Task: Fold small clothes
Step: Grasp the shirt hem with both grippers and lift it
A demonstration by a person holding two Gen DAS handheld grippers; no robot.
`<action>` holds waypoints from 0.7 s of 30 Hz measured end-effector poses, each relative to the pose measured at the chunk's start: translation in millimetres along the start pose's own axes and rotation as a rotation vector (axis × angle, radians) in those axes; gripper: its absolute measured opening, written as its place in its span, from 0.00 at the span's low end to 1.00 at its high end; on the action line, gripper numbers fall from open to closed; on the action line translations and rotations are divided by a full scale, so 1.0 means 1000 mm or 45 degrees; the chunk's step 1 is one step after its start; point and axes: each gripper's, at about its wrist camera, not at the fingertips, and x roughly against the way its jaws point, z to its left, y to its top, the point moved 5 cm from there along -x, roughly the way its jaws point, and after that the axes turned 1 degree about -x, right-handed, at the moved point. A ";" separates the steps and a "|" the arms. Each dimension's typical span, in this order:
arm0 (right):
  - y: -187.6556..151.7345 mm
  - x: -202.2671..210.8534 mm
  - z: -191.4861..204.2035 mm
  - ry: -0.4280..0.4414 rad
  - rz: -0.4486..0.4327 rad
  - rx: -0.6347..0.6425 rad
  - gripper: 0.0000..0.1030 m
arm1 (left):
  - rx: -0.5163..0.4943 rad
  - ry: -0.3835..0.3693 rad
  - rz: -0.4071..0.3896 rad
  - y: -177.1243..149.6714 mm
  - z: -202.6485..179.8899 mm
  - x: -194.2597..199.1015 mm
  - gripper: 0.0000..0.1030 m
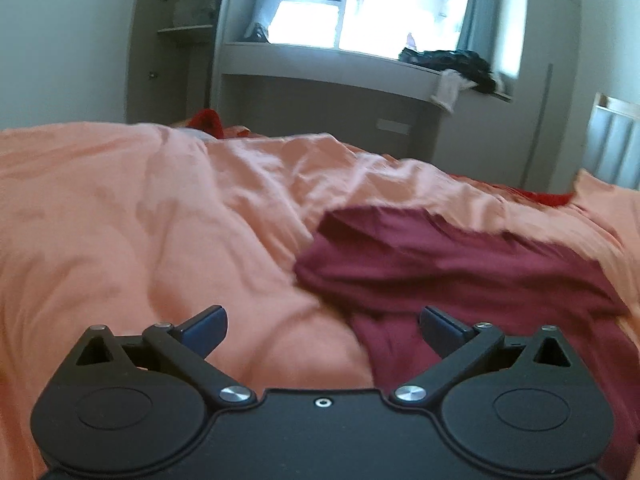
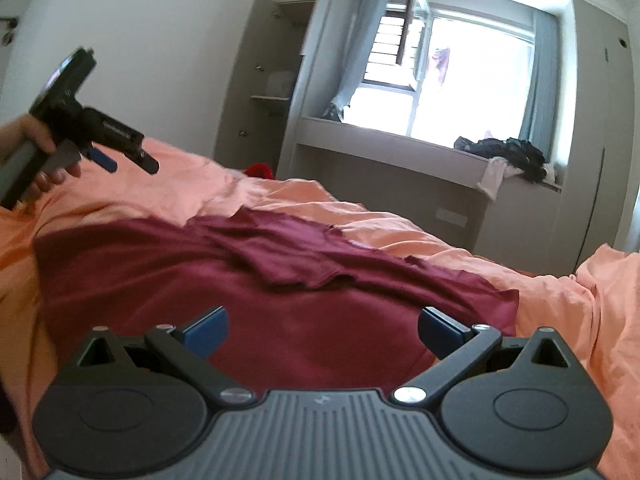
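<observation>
A dark maroon garment (image 2: 240, 288) lies spread on the peach bed cover (image 2: 560, 312), with a folded-over flap wrinkled across its middle. My right gripper (image 2: 322, 328) hovers over the garment's near part, open, with only cloth showing below the gap. My left gripper (image 2: 128, 164), held by a hand (image 2: 36, 140), hangs in the air above the bed's left side, clear of the cloth. In the left wrist view the left gripper (image 1: 322, 328) is open and empty. The garment (image 1: 460, 272) lies ahead of it to the right, and the bed cover (image 1: 140, 220) fills the left.
Beyond the bed a window ledge (image 2: 380, 136) carries a pile of dark clothes (image 2: 508, 152), also in the left wrist view as dark clothes (image 1: 452, 60). An open cupboard with shelves (image 2: 272, 92) stands left of the window. A red item (image 2: 260, 170) lies at the bed's far edge.
</observation>
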 end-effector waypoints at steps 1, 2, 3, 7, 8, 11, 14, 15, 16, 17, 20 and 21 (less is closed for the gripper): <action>-0.004 0.005 0.006 0.002 0.007 0.019 1.00 | -0.001 -0.016 0.009 -0.008 -0.001 0.007 0.99; -0.008 0.009 0.011 0.004 0.014 0.040 1.00 | -0.001 -0.036 0.017 -0.018 -0.002 0.016 0.99; -0.014 0.014 0.019 0.005 0.025 0.061 1.00 | -0.002 -0.060 0.018 -0.027 -0.003 0.024 0.99; -0.036 0.027 0.042 0.022 0.075 0.136 1.00 | -0.044 -0.143 -0.012 -0.052 -0.006 0.049 0.99; -0.041 0.028 0.046 0.028 0.086 0.156 1.00 | -0.061 -0.152 -0.015 -0.057 -0.007 0.055 0.99; -0.061 0.029 0.061 0.010 0.154 0.228 1.00 | -0.107 -0.169 -0.021 -0.071 -0.012 0.068 0.99; -0.076 0.026 0.072 -0.002 0.212 0.314 1.00 | -0.143 -0.179 -0.018 -0.081 -0.015 0.075 0.99; -0.082 0.024 0.077 -0.012 0.236 0.358 1.00 | -0.160 -0.178 -0.014 -0.084 -0.017 0.077 0.99; -0.087 0.021 0.081 -0.032 0.255 0.397 1.00 | -0.178 -0.176 -0.013 -0.086 -0.019 0.079 0.99; -0.092 0.017 0.084 -0.063 0.274 0.439 1.00 | -0.196 -0.180 -0.016 -0.087 -0.022 0.081 0.99; -0.107 0.005 0.089 -0.208 0.309 0.590 1.00 | -0.242 -0.185 -0.027 -0.091 -0.028 0.083 0.99; -0.110 0.002 0.090 -0.241 0.302 0.624 1.00 | -0.254 -0.180 -0.026 -0.093 -0.029 0.083 0.99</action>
